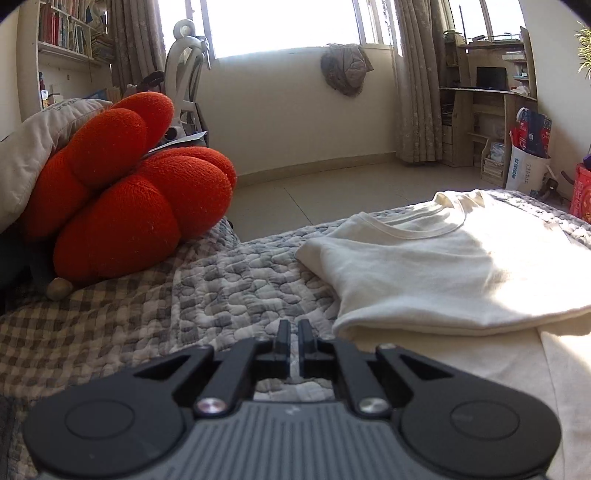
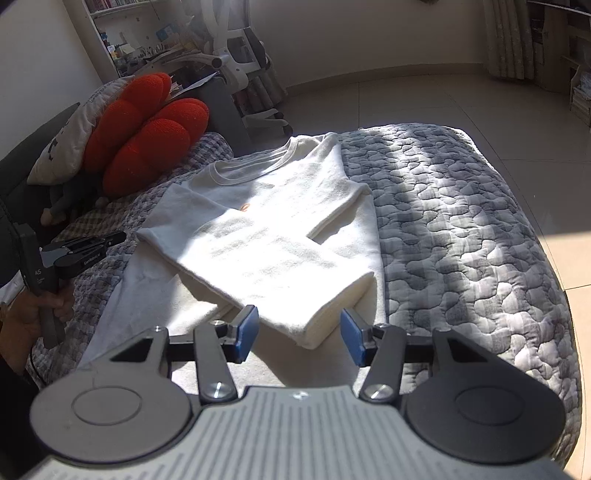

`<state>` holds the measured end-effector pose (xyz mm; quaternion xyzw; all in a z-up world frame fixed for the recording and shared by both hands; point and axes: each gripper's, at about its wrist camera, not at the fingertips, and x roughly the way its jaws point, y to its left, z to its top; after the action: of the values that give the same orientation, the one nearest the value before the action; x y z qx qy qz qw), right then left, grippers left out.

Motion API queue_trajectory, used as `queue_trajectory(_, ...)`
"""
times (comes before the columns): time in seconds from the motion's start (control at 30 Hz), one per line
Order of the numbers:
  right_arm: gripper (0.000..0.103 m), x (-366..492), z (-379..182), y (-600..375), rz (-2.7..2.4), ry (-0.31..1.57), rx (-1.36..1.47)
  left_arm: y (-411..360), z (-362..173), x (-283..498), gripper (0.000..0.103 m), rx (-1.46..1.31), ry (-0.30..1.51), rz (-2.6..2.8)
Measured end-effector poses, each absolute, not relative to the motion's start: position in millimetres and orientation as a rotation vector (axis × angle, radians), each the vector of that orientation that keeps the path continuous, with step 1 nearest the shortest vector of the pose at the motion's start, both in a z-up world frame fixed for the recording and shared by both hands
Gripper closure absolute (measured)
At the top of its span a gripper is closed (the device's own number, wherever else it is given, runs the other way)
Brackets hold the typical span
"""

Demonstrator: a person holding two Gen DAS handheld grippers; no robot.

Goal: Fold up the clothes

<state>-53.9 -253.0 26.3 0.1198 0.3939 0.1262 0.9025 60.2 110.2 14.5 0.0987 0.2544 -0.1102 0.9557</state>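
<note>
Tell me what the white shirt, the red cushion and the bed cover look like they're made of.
White shirt: soft matte knit, probably cotton, with a ribbed collar. Red cushion: fuzzy knitted or terry fabric over plump stuffing. Bed cover: quilted grey cloth with puffy pebble-shaped stitching.

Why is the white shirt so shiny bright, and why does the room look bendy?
Left wrist view: sun through the window washes out the white shirt, and the glass is pure glare. Right wrist view: sunlight stripes the shirt and quilt with soft shadows. Both views: the fisheye lens curves the floor and walls and darkens the corners.
</note>
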Motion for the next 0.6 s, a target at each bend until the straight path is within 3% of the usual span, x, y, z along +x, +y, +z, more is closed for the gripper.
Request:
queue_trajectory(0.13,0.05,-45,18,-233,0.206,0.85,0.168,99,13,59,0.099,0.206,0.515,-0.255)
queue_trajectory(0.17,0.063,-42,16,-229,0.193,0.858,0.148,93,10,60,0.099,0.22,0.521,-0.26)
queue_trajectory(0.2,0.092,-41,13,-224,0.175,0.87,0.124,88,8,61,0.099,0.238,0.527,-0.263)
queue_trajectory(0.23,0.095,-41,12,-221,0.165,0.874,0.111,81,4,61,0.099,0.266,0.535,-0.258)
queue_trajectory(0.43,0.097,-83,39,-213,0.194,0.808,0.108,73,-7,64,0.096,0.315,0.571,-0.226)
queue_trajectory(0.6,0.097,-108,16,-200,0.157,0.858,0.047,85,-8,67,0.095,0.271,0.607,-0.208)
